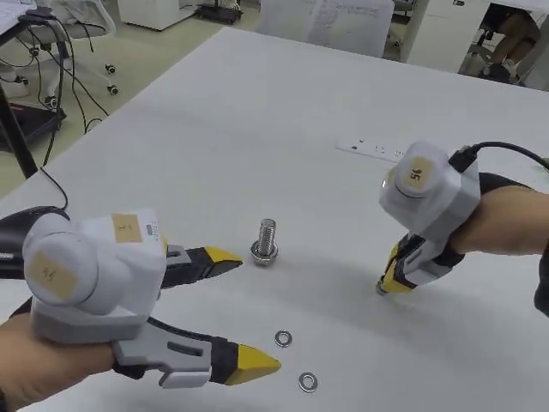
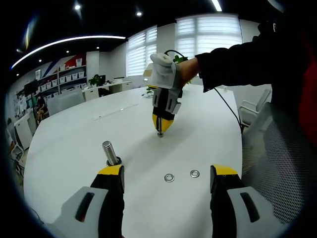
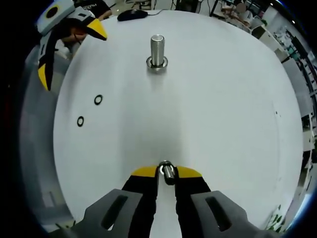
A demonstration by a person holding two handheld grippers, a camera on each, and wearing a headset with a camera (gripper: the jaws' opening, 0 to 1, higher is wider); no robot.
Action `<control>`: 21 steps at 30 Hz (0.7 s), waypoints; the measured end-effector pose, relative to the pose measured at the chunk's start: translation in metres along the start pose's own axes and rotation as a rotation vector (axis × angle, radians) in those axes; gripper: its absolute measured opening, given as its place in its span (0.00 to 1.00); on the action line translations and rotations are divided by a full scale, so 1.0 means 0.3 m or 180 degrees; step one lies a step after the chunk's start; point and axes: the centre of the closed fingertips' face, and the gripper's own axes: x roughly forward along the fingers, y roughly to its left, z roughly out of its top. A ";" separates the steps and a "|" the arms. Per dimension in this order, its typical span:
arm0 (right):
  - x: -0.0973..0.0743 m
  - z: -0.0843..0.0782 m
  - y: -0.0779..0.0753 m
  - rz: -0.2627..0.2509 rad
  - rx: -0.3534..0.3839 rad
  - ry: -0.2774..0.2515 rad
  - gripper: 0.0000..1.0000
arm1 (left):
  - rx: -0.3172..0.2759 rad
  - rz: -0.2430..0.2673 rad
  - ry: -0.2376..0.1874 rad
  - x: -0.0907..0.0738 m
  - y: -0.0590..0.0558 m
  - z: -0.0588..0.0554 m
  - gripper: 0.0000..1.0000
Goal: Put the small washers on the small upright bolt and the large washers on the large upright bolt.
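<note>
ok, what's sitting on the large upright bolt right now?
A metal ring lies around the large bolt at its base; the thread above is bare. Whether it is one washer or several stacked cannot be told.

- It is bright where I work. Ceiling lights (image 2: 216, 5) and windows (image 2: 208, 32) shine on my white table (image 1: 257, 129).
- Shadows are soft and pale, like the one by the big bolt (image 3: 157, 49).
- My two round views bend at the edges.
- Nothing looks blurry.
</note>
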 end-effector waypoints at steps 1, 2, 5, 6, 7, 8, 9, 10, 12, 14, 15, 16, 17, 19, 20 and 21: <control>0.003 0.000 -0.003 -0.0004 0.0004 0.0002 0.14 | 0.0001 -0.0001 0.0004 -0.001 0.001 -0.001 0.70; 0.005 0.001 -0.004 -0.0010 0.0002 -0.0001 0.14 | 0.0001 -0.0001 0.0004 -0.001 0.002 -0.001 0.70; 0.015 0.001 -0.007 0.0004 0.0006 0.0005 0.14 | -0.0005 0.0004 0.0004 -0.002 0.006 -0.001 0.70; 0.017 0.001 -0.008 0.0003 0.0003 0.0007 0.14 | -0.0006 0.0005 0.0005 -0.002 0.007 -0.002 0.70; 0.018 0.001 -0.008 0.0003 0.0003 0.0009 0.14 | -0.0008 0.0005 0.0005 -0.003 0.007 -0.002 0.70; 0.019 0.001 -0.008 0.0003 0.0006 0.0007 0.14 | -0.0008 0.0007 0.0005 -0.003 0.008 -0.003 0.70; 0.021 0.001 -0.009 0.0005 0.0013 0.0008 0.14 | -0.0009 0.0007 0.0007 -0.003 0.009 -0.003 0.70; 0.024 0.000 -0.009 0.0010 0.0014 0.0013 0.14 | -0.0012 0.0007 0.0004 -0.003 0.009 -0.003 0.70; 0.023 0.002 -0.007 0.0014 0.0014 0.0005 0.14 | -0.0013 0.0012 0.0005 -0.002 0.011 -0.004 0.70; 0.024 0.004 -0.011 0.0005 0.0016 -0.0004 0.14 | -0.0015 0.0012 0.0004 -0.002 0.012 -0.004 0.70; 0.023 0.004 -0.011 0.0005 0.0018 -0.0004 0.14 | -0.0014 0.0011 0.0004 -0.002 0.012 -0.004 0.70; 0.023 0.004 -0.011 0.0007 0.0018 -0.0006 0.14 | -0.0011 0.0010 0.0004 -0.002 0.012 -0.004 0.70; 0.023 0.004 -0.011 0.0009 0.0021 -0.0009 0.15 | -0.0011 0.0010 0.0007 -0.001 0.011 -0.004 0.70; 0.022 0.005 -0.011 0.0009 0.0023 -0.0022 0.15 | -0.0012 0.0009 0.0007 0.000 0.011 -0.004 0.70; 0.021 0.005 -0.012 0.0007 0.0022 -0.0020 0.15 | -0.0011 0.0008 0.0006 0.000 0.011 -0.004 0.70; 0.020 0.004 -0.014 0.0000 0.0012 -0.0020 0.16 | -0.0011 0.0008 0.0008 0.001 0.011 -0.004 0.70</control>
